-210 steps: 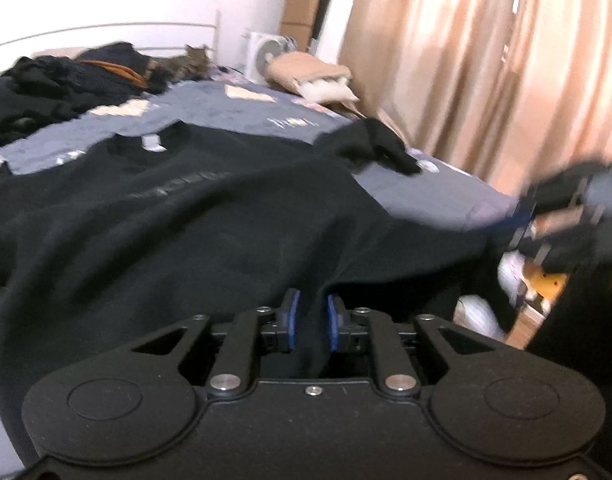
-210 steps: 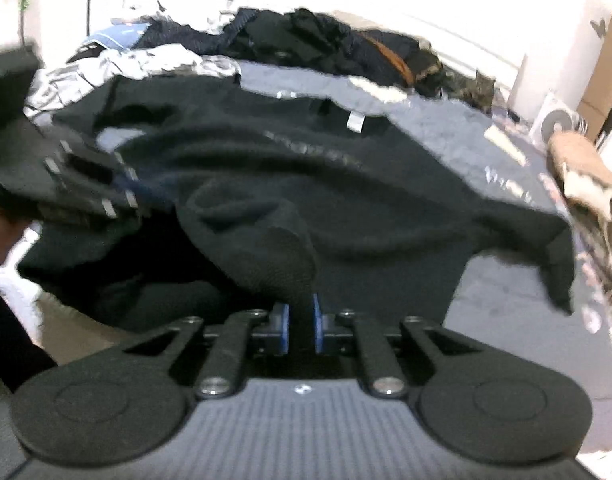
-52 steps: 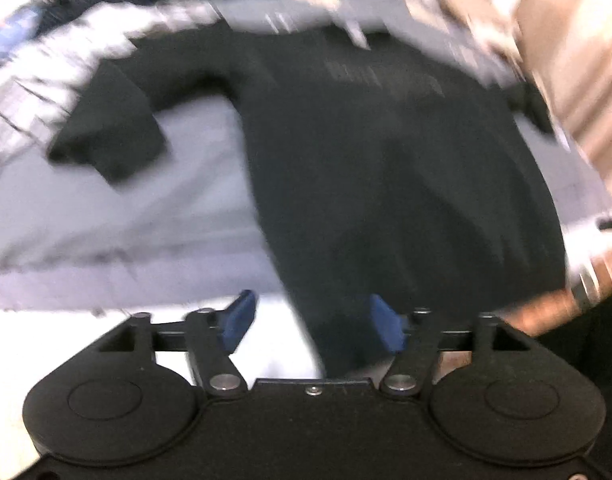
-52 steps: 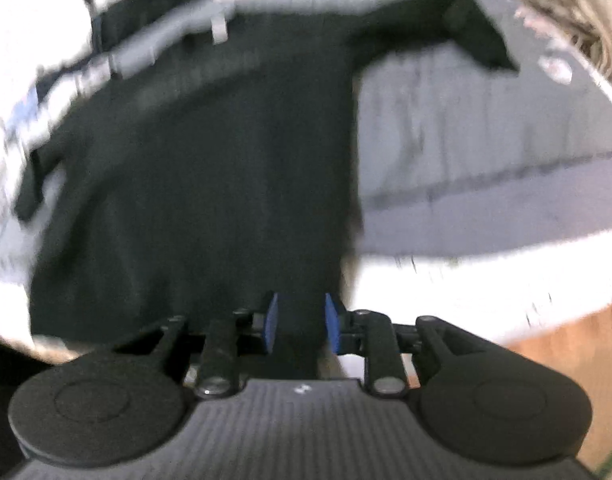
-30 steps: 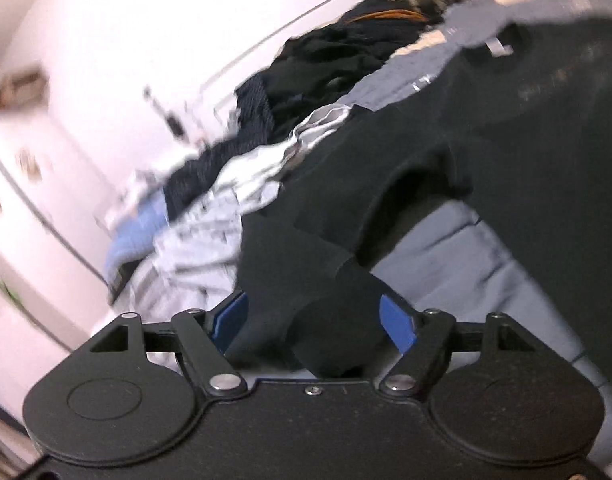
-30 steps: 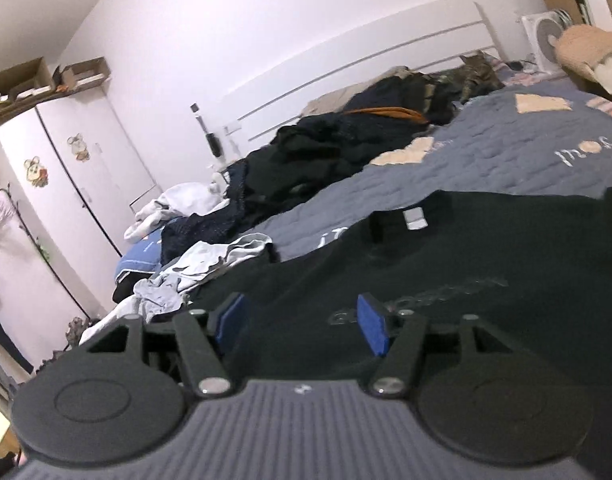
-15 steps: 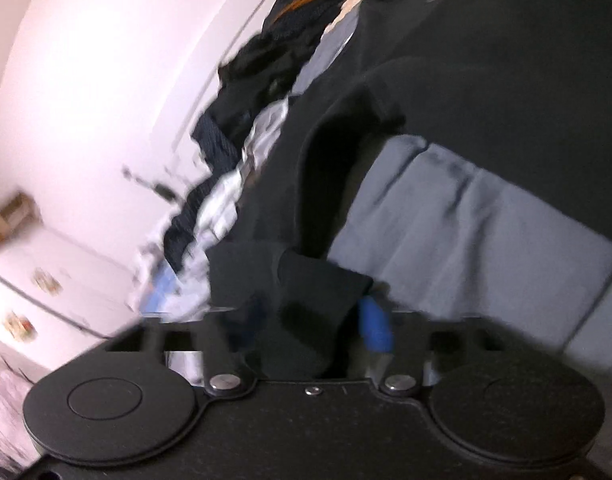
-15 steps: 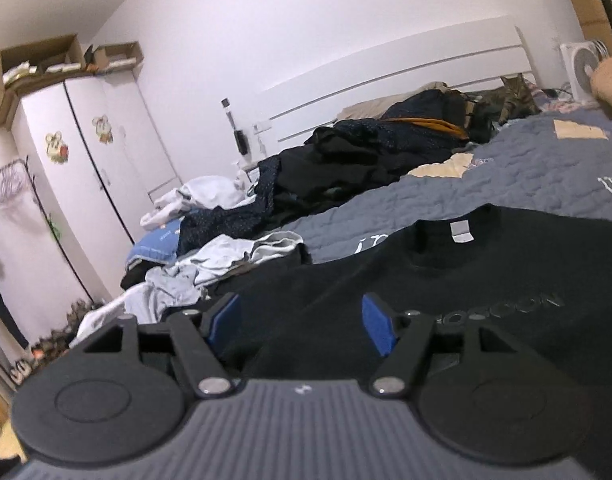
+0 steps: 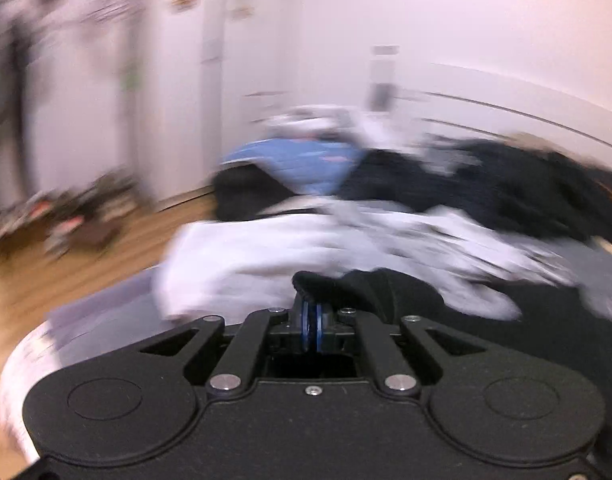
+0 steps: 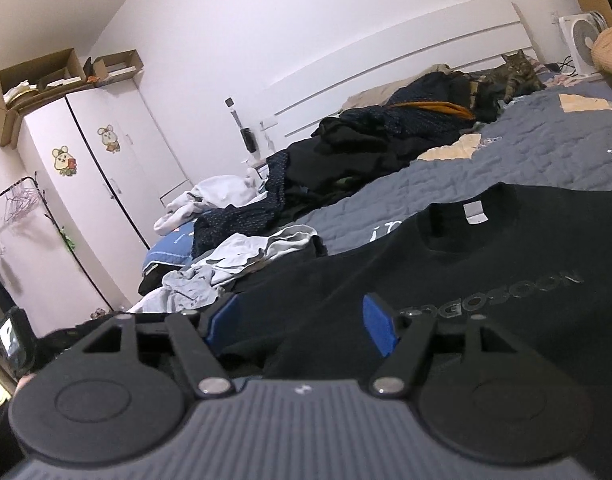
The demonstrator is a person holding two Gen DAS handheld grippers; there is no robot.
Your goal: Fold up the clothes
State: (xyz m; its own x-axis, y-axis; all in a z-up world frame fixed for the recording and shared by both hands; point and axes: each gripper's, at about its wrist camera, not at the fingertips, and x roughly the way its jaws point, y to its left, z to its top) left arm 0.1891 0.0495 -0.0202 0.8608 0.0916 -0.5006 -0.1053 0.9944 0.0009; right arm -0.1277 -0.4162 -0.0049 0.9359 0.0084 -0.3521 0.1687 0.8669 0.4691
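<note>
Two grippers differ now: the left gripper [image 9: 312, 322], which a second ago stood spread around the sleeve [image 9: 366, 286], has pinched it, its view blurred. The right gripper [image 10: 301, 322] stays spread, empty, over the black sweatshirt [image 10: 486, 272] lying flat on the grey bedspread [image 10: 546, 160].

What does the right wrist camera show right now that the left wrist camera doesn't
Only the right wrist view shows the black T-shirt's collar, its grey label and its printed lettering, a cat by the headboard, a white fan, and the right gripper open over the shirt. Only the left wrist view, which is blurred, shows the wooden floor and the left gripper shut on a black fold of fabric. Both show the white wardrobe, the blue item and the piled clothes on the bed.
</note>
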